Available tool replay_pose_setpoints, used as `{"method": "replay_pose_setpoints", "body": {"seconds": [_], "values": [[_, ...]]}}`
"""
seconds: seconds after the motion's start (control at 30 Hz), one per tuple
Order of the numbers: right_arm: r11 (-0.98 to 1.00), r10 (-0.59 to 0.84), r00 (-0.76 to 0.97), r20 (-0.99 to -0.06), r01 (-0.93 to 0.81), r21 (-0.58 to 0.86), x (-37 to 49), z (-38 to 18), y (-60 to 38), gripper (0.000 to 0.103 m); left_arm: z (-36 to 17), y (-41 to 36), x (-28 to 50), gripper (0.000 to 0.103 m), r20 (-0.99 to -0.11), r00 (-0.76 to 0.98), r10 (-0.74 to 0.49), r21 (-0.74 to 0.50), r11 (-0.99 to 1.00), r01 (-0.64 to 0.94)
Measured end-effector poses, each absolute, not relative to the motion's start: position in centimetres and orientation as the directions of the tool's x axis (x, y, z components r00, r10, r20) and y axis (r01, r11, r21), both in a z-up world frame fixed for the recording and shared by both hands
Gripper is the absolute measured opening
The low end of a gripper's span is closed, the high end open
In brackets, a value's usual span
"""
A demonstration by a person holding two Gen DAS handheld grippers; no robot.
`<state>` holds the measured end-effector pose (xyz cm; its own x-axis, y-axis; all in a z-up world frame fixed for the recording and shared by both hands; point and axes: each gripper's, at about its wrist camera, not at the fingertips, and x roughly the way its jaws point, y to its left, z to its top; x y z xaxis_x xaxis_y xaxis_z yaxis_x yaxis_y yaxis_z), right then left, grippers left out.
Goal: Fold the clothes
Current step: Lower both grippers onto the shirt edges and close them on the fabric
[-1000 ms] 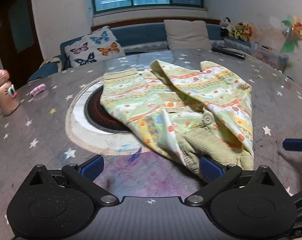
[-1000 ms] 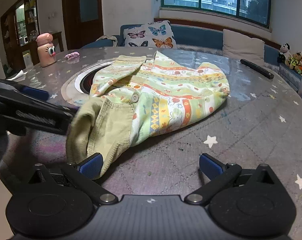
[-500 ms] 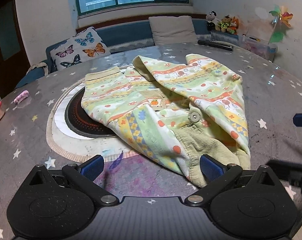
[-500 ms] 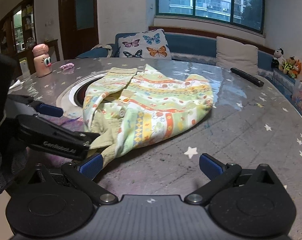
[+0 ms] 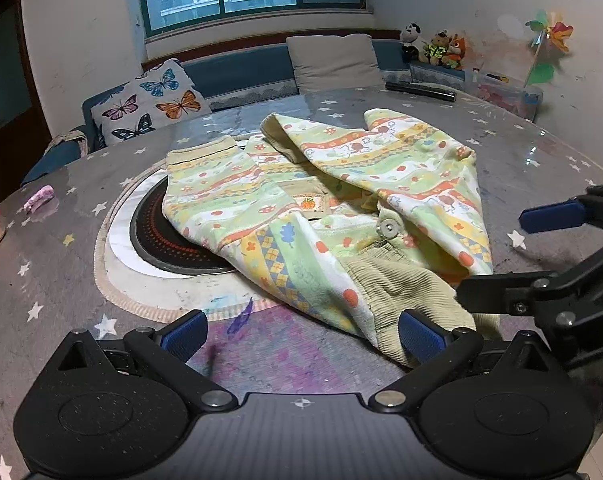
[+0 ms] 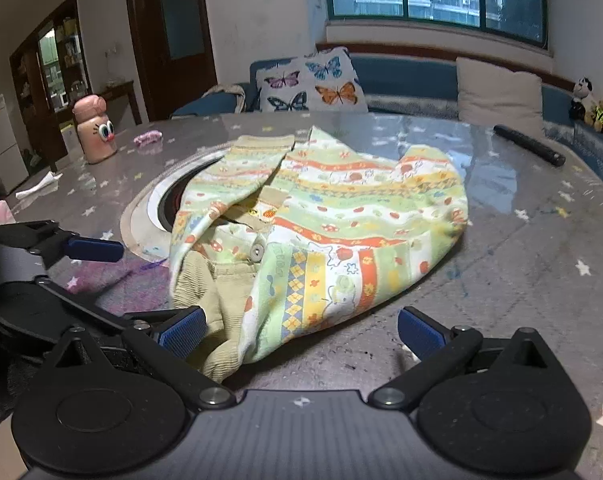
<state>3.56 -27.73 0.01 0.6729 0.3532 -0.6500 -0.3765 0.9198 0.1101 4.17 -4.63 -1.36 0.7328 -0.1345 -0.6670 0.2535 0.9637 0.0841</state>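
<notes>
A small child's garment (image 5: 333,200) with green, yellow and orange stripes and a green corduroy lining lies crumpled on the round star-patterned table (image 5: 61,272); it also shows in the right wrist view (image 6: 333,232). My left gripper (image 5: 301,334) is open and empty at the near edge, its right fingertip (image 5: 417,336) against the corduroy hem. My right gripper (image 6: 301,330) is open and empty, its jaws spanning the garment's near corner. Each gripper shows in the other's view, the right one (image 5: 549,216) at the right and the left one (image 6: 93,250) at the left.
A round inset hotplate (image 5: 161,240) lies under the garment's left part. A pink character bottle (image 6: 93,130) and a pink clip (image 6: 147,138) stand at the far left. A black remote (image 6: 529,146) lies at the far right. A sofa with cushions (image 5: 153,106) is behind.
Both grippers have drawn closer to the garment's near corduroy corner and to each other. The garment has not visibly moved.
</notes>
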Motion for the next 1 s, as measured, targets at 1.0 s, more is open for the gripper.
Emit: {"method": "replay_pose_setpoints", "body": {"seconds": [1.0], "values": [[0.906, 0.312, 0.685, -0.658, -0.422, -0.010, 2.8, 0.3, -26.7, 0.103, 0.7, -1.6, 5.0, 0.103, -0.638, 0.765, -0.089, 0.063, 0.984, 0.167]]}}
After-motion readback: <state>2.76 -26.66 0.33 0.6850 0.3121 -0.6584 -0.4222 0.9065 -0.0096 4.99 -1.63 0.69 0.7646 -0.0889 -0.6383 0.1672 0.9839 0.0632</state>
